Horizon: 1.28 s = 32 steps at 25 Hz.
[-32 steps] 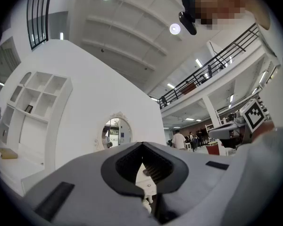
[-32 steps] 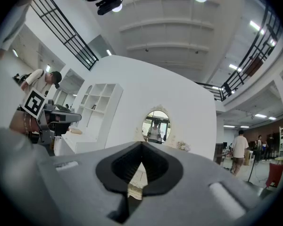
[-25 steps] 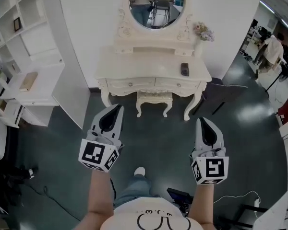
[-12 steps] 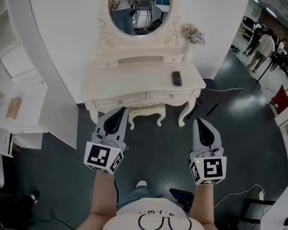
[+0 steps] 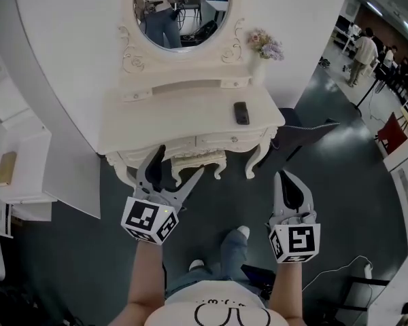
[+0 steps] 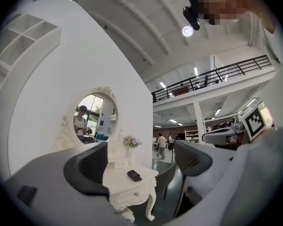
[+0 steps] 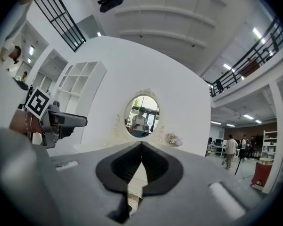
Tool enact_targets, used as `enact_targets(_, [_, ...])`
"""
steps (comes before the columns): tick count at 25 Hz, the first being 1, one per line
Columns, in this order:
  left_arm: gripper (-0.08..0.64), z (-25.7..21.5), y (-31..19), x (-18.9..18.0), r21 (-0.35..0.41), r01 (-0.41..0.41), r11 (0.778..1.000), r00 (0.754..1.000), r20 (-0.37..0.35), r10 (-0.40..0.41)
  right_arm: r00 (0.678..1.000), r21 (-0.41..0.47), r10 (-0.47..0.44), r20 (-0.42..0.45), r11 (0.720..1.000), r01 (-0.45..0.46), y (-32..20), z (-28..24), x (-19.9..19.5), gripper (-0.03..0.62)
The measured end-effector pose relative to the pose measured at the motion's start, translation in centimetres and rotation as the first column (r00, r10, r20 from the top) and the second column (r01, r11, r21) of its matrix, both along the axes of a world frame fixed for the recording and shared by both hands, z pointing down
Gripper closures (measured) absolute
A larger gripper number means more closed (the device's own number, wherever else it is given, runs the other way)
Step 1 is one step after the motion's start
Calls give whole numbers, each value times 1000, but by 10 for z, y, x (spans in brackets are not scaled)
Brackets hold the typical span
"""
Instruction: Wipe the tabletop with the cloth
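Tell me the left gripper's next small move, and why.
Probably carry the left gripper forward toward the small dark thing on the dressing table, likely the cloth. Its jaws have just been opening with nothing between them, and it hangs short of the tabletop.

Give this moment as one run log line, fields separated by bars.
stage: wiping not begun | left gripper: jaws just opening, nothing between | right gripper: shut, empty | dark item: on dressing table, untouched
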<state>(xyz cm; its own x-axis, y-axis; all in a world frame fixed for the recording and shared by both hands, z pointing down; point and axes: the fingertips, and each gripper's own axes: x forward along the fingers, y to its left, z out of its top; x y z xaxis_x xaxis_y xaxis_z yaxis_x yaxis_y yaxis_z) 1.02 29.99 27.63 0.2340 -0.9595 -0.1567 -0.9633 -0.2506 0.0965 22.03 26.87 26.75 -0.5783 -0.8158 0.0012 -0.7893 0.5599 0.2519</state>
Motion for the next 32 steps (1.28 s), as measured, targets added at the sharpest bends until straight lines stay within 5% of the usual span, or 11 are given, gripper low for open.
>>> enact_targets(4, [58, 13, -37, 15, -56, -35, 998, 999, 5, 35, 1000, -8, -1, 18, 1000, 1, -36, 5, 6, 595])
enact_targets(20, [55, 45, -240, 79, -171, 75, 982, 997, 33, -70, 993, -61, -100, 60, 993, 104, -253, 21, 58, 595])
enact_targets(32, [61, 105, -374, 144, -338, 109, 935, 993, 69, -91, 987, -135, -143, 70, 979, 151, -390, 49, 110, 595])
